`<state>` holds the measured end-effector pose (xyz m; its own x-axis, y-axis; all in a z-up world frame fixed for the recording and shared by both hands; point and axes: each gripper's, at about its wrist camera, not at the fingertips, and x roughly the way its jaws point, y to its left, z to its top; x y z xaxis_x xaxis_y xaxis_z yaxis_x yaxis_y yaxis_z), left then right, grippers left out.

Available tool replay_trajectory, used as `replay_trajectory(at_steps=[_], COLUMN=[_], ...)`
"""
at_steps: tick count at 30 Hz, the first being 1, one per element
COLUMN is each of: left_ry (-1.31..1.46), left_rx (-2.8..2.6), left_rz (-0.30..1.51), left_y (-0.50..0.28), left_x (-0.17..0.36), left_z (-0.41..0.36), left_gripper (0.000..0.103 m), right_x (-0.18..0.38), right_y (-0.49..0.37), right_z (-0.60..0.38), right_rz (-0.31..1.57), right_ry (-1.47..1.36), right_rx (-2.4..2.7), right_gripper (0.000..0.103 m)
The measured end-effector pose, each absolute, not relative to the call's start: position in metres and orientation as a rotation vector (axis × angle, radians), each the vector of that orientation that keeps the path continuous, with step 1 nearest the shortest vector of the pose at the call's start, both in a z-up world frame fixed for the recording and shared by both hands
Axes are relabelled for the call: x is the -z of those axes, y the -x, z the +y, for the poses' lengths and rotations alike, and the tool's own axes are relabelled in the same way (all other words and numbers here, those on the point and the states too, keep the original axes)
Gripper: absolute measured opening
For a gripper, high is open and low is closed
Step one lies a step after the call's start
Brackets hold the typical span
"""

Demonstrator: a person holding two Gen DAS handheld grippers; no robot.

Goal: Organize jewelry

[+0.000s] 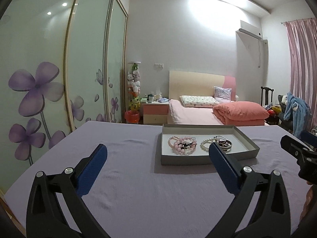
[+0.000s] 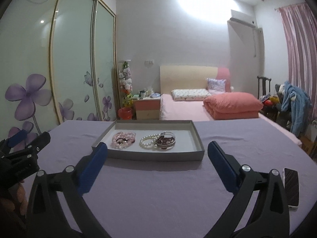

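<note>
Lying mid-frame in a shallow grey tray [image 2: 199, 148], pink bead bracelets [image 2: 123, 139], pearl strand [image 2: 147, 144] and metal bangles [image 2: 166, 141]: light, slippery, tangle-prone, best pinched by an outer loop; left gripper [image 1: 158, 154] and right gripper [image 2: 157, 150] both released, empty.

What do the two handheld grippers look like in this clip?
The left gripper and the right gripper look alike: black plastic frames with triangular cut-outs, round silver pivot pins, and two flat fingers faced with textured blue pads. No cables, markings or sleeves show.
</note>
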<state>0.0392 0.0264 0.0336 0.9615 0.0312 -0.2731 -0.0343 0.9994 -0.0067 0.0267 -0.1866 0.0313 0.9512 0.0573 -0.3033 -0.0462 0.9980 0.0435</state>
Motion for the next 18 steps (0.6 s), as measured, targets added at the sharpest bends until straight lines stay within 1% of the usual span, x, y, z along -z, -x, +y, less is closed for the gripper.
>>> replay_trajectory(at_steps=[9, 18], left_ry=[0.012, 0.011], left_rx=[-0.039, -0.045], left_rz=[0.27, 0.275], left_y=[-0.03, -0.026], left_x=[-0.026, -0.023], left_z=[0.021, 0.021], left_gripper=[0.101, 0.101], right_x=[-0.018, -0.013], right_y=[-0.015, -0.017], right_z=[-0.189, -0.192], right_rz=[0.269, 0.28], right_ry=[-0.031, -0.044], right_rx=[-0.036, -0.043], right_gripper=[0.099, 0.099])
